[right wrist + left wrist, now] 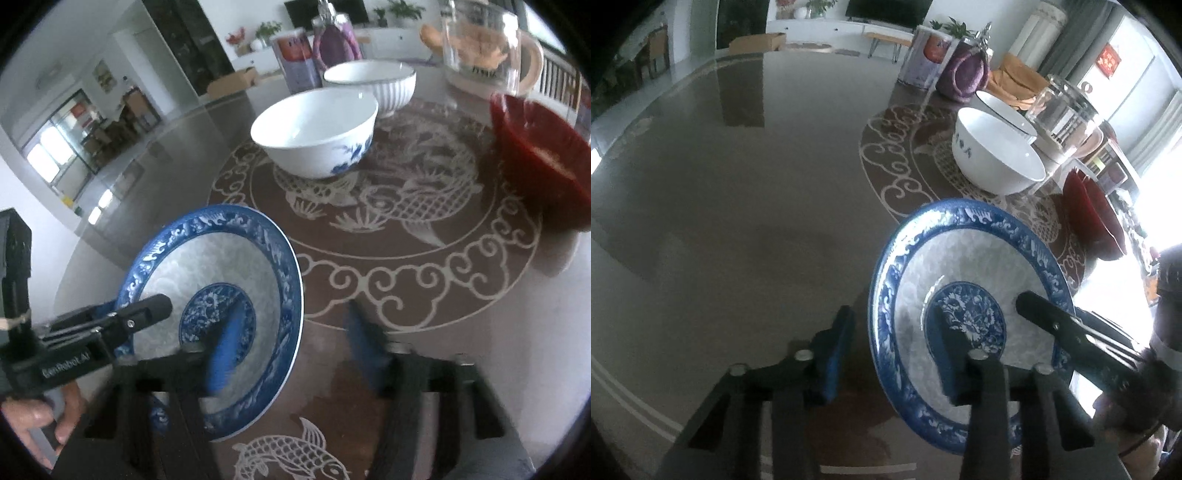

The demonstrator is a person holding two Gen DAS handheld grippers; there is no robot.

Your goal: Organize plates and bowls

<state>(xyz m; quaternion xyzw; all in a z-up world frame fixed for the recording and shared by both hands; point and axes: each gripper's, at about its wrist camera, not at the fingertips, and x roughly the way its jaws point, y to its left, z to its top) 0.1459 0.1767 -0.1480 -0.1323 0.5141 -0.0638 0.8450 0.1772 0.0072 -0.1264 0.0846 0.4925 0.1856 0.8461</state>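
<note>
The blue-and-white plate [964,295] sits tilted at the near edge of the glossy surface [738,184], just in front of the pale dragon-and-fish medallion [406,236] patterned into it. Both claws are at this plate. The left claw [892,354] stands wide, its blue-padded fingers straddling the plate's left rim: one finger outside on the surface side, the other over the plate's blue floral centre. Whether either pad touches the plate cannot be told. The right claw [291,343] is also spread wide, with its left finger over the plate's well and its right finger out above the medallion, so the plate's right rim lies between them.

Behind the plate, on the medallion, stands a white bowl with blue flowers [317,136]; a ribbed white bowl [373,86] sits just behind it. A red bowl [543,158] rests to the right, near a glass pitcher [484,48].
</note>
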